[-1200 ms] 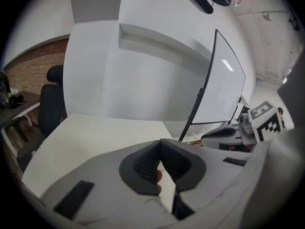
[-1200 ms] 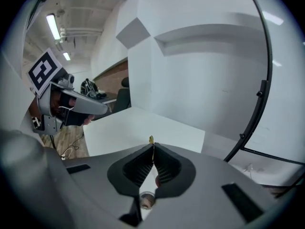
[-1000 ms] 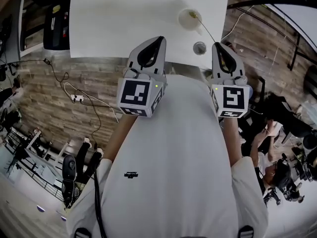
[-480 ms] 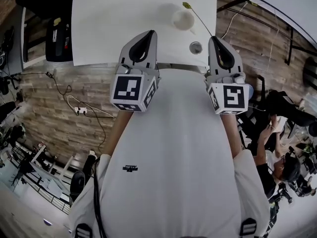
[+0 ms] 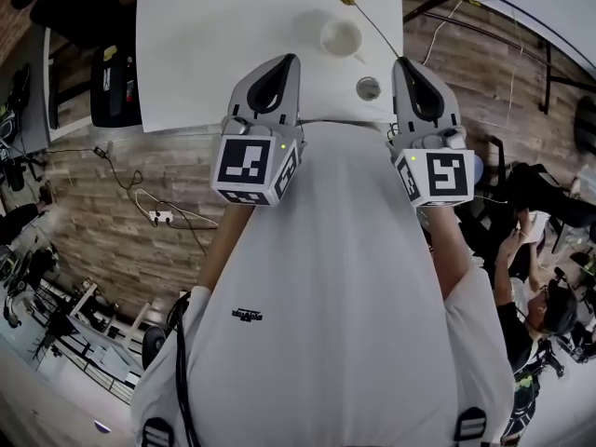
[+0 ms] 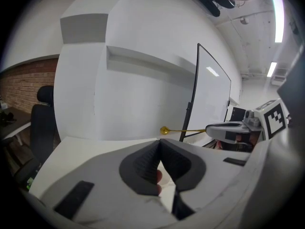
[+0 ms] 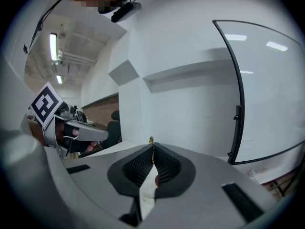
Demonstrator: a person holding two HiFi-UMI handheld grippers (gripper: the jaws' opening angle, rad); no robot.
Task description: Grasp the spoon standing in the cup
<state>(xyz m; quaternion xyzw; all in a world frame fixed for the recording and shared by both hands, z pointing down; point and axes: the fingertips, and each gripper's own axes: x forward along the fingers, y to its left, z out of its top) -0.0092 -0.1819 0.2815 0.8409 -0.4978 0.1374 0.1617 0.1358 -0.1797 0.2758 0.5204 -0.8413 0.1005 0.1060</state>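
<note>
A white cup (image 5: 341,37) stands on the white table (image 5: 214,45) near its right end. My right gripper (image 5: 404,61) is shut on the handle end of a thin gold spoon (image 5: 372,26). The spoon slants up and away, its bowl past the cup's far rim and clear of the cup. In the left gripper view the spoon (image 6: 183,130) lies level in the air, sticking out of the right gripper (image 6: 228,128). The right gripper view shows the handle (image 7: 151,141) pinched between the pads. My left gripper (image 5: 287,59) hovers over the table's near edge, shut and empty.
A small round metal object (image 5: 368,88) lies on the table close to the near edge, between the cup and the right gripper. Wooden floor, cables and office chairs surround the table. A glass board stands behind it (image 7: 248,94).
The spoon's bowl end, which rested in the cup a second ago, has come out and now hangs beyond the cup. Both grippers have risen slightly.
</note>
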